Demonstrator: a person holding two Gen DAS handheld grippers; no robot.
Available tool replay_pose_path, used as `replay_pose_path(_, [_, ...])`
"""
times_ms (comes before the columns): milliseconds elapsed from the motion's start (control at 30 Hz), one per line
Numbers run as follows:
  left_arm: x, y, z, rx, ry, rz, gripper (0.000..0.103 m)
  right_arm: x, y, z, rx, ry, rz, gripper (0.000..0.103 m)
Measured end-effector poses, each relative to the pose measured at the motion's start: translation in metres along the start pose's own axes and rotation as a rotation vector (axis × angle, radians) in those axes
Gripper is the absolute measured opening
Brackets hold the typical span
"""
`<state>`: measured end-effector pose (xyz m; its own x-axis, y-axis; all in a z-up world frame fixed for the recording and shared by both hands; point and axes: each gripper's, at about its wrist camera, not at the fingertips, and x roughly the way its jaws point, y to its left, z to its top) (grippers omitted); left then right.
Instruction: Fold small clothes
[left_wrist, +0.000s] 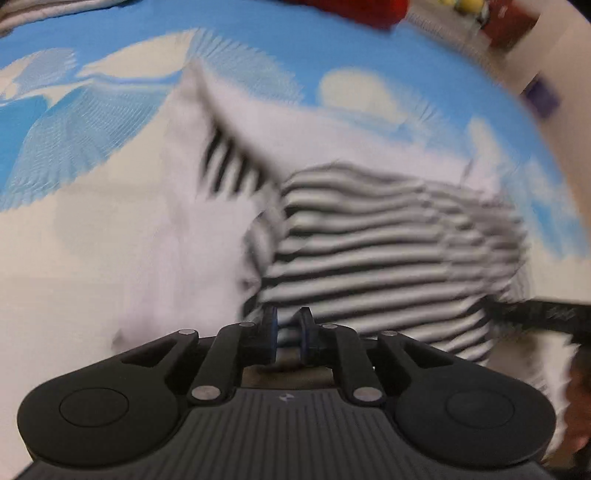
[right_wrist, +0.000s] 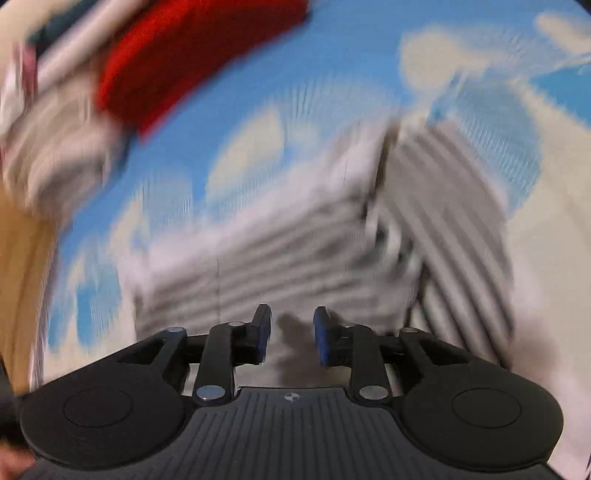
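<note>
A small black-and-white striped garment (left_wrist: 388, 243) with a white part (left_wrist: 207, 229) lies on a blue and cream sheet; both views are motion-blurred. My left gripper (left_wrist: 288, 332) is nearly closed on the striped cloth's near edge, with cloth between the blue pads. The same striped garment (right_wrist: 295, 251) shows in the right wrist view, partly folded. My right gripper (right_wrist: 291, 336) is open with a gap between its pads, just short of the garment's near edge, holding nothing.
A blue and cream patterned bed sheet (left_wrist: 74, 122) covers the surface. A red cloth (right_wrist: 192, 55) and a pale bundle (right_wrist: 55, 140) lie at the far left in the right wrist view. A dark bar (left_wrist: 546, 314) crosses at the right.
</note>
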<state>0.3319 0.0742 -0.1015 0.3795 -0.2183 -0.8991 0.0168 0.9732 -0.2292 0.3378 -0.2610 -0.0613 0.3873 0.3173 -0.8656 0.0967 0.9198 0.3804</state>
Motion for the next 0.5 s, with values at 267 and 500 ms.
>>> replay_pose_path(267, [-0.135, -0.022, -0.052, 0.110, -0.235, 0.020, 0.027, -0.114, 0.007, -0.064, -0.120, -0.259, -0.107, 0.029])
replay_pose_path(500, [-0.208, -0.020, -0.154, 0.150, -0.373, 0.000, 0.032, -0.211, -0.022, -0.142, -0.170, -0.398, -0.146, 0.042])
